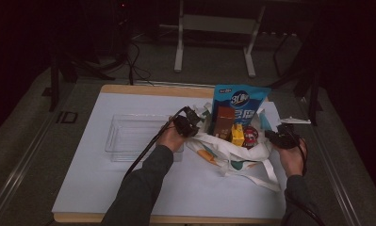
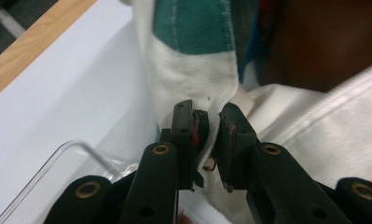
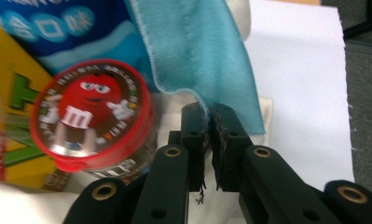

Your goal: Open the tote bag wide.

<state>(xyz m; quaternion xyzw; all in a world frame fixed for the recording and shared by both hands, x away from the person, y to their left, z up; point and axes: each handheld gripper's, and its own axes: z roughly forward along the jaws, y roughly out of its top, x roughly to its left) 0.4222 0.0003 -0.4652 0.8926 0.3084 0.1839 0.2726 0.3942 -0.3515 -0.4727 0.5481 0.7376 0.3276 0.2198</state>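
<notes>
Cloth tote bag [image 1: 232,153] lies on the white sheet [image 1: 129,183] right of the clear plastic tray [image 1: 129,136], mouth held open from both sides. Left gripper [image 1: 189,123] is clamped on the bag's left rim; in the left gripper view its jaws are narrow with a fold of white-and-green fabric [image 2: 193,70] pinched between them. Right gripper [image 1: 282,136] grips the bag's right rim; in the right gripper view its jaws are nearly closed on the edge of the light-blue fabric [image 3: 207,56].

Inside the bag, four items: one tall blue pouch [image 1: 241,101] standing at the back, one brown carton [image 1: 223,121] in front of it, one yellow box [image 1: 237,135] right of the carton, one red-lidded M&M's tub [image 3: 93,114] just beside the yellow box, close to the right gripper's jaws. The bag's straps [image 1: 265,176] trail toward the near edge of the sheet.

Tray: one, nothing visible in it, just beside the left hand [image 1: 170,139]; its corner shows under the left gripper. The sheet is bare near and left of the tray. Wooden table edge [image 1: 148,89] shows beyond the tray. Right of the bag, the sheet's edge is close to the right hand [image 1: 291,157].
</notes>
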